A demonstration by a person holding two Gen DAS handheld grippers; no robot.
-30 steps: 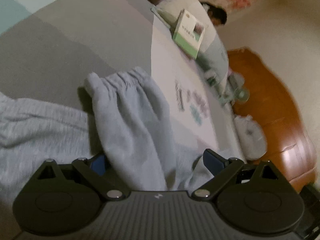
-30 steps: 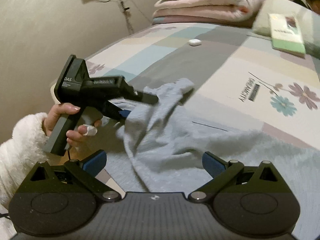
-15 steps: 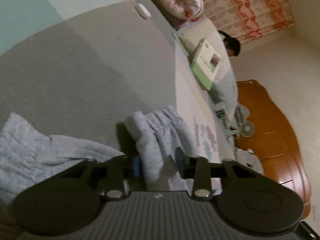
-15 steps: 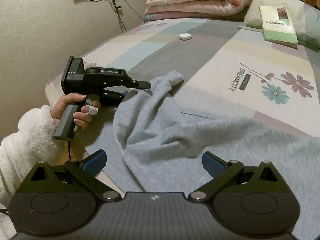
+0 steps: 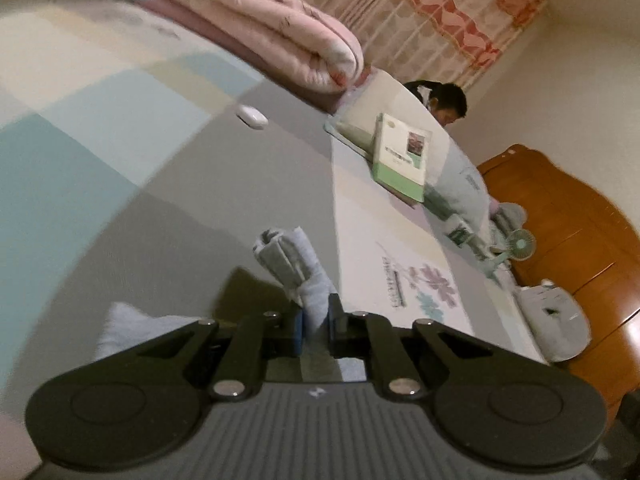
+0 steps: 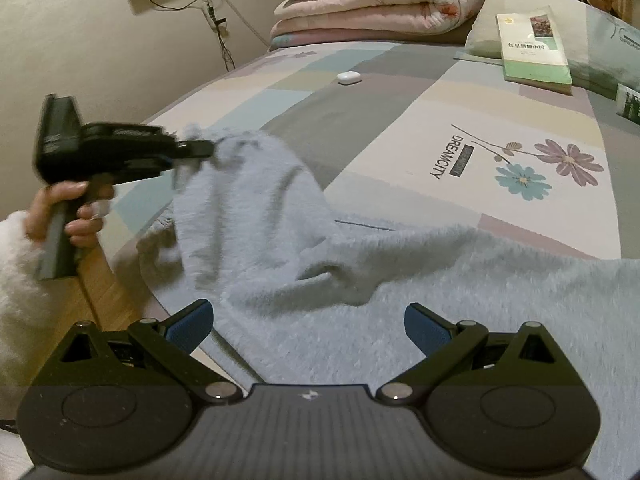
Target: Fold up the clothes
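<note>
- Left gripper (image 5: 315, 322) is clamping its fingers onto the bunched cuff end of the grey garment (image 6: 360, 280), lifting it off the bed (image 6: 360, 120).
- Right gripper (image 6: 308, 326) is hovering with fingers spread wide, gripping nothing.
- Garment body is lying across the bed's near edge, under the right gripper.
- Book (image 6: 532, 48) is resting on a pillow (image 6: 486, 20); small white case (image 6: 349, 77) is sitting on the bedspread, well apart from the garment.
</note>
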